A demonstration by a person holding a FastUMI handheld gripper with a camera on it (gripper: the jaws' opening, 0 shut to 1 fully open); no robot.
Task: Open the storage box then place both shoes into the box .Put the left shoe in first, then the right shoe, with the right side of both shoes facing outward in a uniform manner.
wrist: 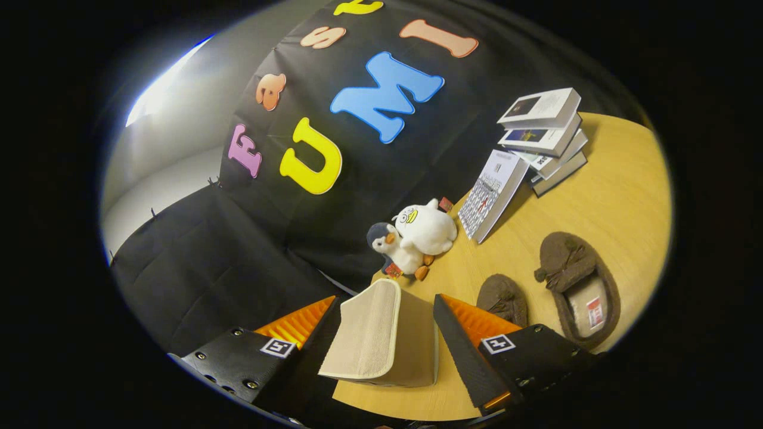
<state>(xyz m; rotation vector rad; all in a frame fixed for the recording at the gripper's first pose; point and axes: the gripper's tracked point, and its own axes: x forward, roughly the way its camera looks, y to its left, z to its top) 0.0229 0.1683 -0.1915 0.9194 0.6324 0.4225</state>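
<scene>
The beige fabric lid of the storage box (366, 333) stands between my fingers, its ribbed face towards me and one smooth side wall showing. My gripper (384, 316) is shut on it, one finger tight against each side. The lid's near edge hangs above the wooden table (602, 185). Two brown fuzzy slippers lie on the table beyond the right finger. The smaller-looking one (503, 298) is just past its tip. The other (578, 286) lies further right, its opening and inner label in sight. The box body is hidden.
Two plush toys, a white duck (426, 226) and a small penguin (393, 247), sit at the table's back edge against the black cloth wall. A stack of books (545, 134) stands at the far end, with one book (495, 193) leaning on it.
</scene>
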